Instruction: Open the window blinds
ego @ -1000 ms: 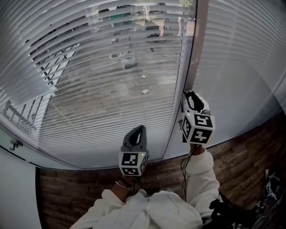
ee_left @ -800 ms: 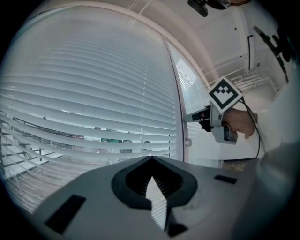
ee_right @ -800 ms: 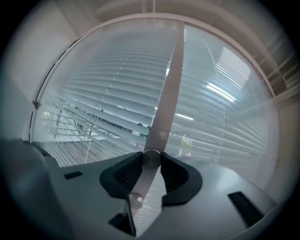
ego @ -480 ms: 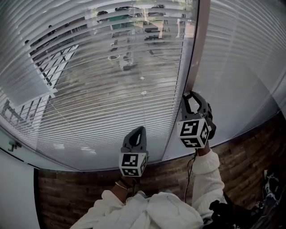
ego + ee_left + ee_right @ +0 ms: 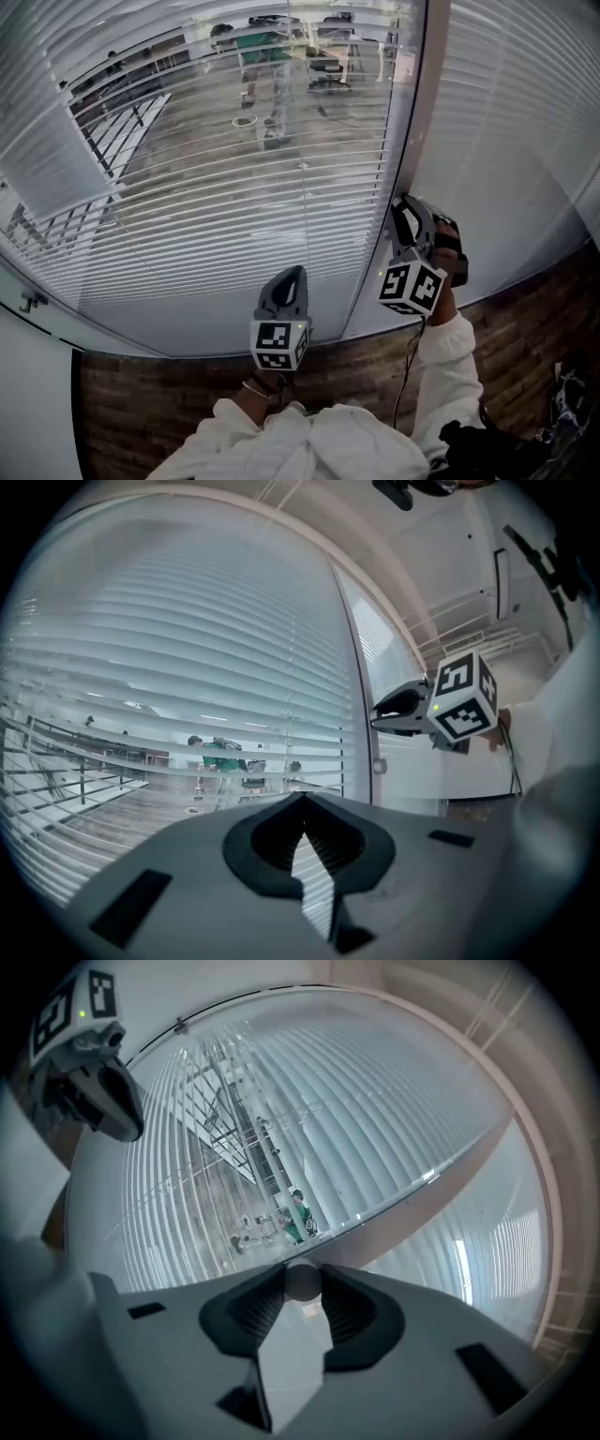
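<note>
Window blinds [image 5: 234,187], slats partly tilted; right gripper [image 5: 403,206] clenched on wand [image 5: 302,1282] beside window post [image 5: 419,122]; left gripper [image 5: 293,274] closed on nothing, lower left.

Head camera: above me, facing steeply down on my left gripper [image 5: 292,272], my right gripper [image 5: 401,202], the white horizontal-slat blinds [image 5: 216,187] and the tan vertical window post [image 5: 417,122]. Left gripper camera: behind my left jaws, facing the same blinds and post from near, with the right gripper at its right side. Right gripper camera: rolled sideways, looking past the grey round rod [image 5: 302,1282] between my right jaws; it shares blinds, post and left gripper.
</note>
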{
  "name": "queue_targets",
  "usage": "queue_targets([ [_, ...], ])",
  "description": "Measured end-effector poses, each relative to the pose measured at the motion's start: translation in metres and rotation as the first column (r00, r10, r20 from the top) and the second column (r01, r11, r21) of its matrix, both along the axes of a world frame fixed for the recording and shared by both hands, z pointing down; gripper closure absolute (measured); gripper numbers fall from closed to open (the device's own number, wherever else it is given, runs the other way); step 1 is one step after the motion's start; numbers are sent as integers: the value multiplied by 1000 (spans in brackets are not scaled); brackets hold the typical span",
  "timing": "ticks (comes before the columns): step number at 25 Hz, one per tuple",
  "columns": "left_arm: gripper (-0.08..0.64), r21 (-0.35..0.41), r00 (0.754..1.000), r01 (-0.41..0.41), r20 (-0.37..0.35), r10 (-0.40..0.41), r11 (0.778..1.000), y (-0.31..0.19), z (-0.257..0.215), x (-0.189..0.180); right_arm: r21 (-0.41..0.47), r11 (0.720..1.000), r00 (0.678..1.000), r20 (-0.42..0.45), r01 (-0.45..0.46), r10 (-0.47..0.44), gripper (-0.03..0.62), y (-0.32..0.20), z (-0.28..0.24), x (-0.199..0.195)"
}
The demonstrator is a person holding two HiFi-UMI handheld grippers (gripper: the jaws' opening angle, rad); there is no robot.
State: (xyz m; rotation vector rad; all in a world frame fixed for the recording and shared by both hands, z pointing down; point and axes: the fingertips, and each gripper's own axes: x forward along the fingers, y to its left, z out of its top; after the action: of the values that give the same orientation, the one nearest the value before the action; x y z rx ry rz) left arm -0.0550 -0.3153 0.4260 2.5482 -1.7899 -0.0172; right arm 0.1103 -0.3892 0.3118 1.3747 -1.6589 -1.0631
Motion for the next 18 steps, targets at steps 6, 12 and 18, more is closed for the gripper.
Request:
queue_targets([
  [6, 560, 0, 1000, 15, 0, -15, 1000, 3, -1, -7, 27, 1000, 995, -95, 17, -14, 463, 2, 0, -2],
  [12, 560, -1, 1000, 24, 0, -24, 1000, 4, 0, -11, 43, 999, 997, -74, 26, -23, 463, 1, 1, -1],
  [18, 560, 44, 998, 46, -46, -44, 998, 11, -20, -20, 161, 984, 874, 485, -74, -13, 462, 29, -3, 16],
])
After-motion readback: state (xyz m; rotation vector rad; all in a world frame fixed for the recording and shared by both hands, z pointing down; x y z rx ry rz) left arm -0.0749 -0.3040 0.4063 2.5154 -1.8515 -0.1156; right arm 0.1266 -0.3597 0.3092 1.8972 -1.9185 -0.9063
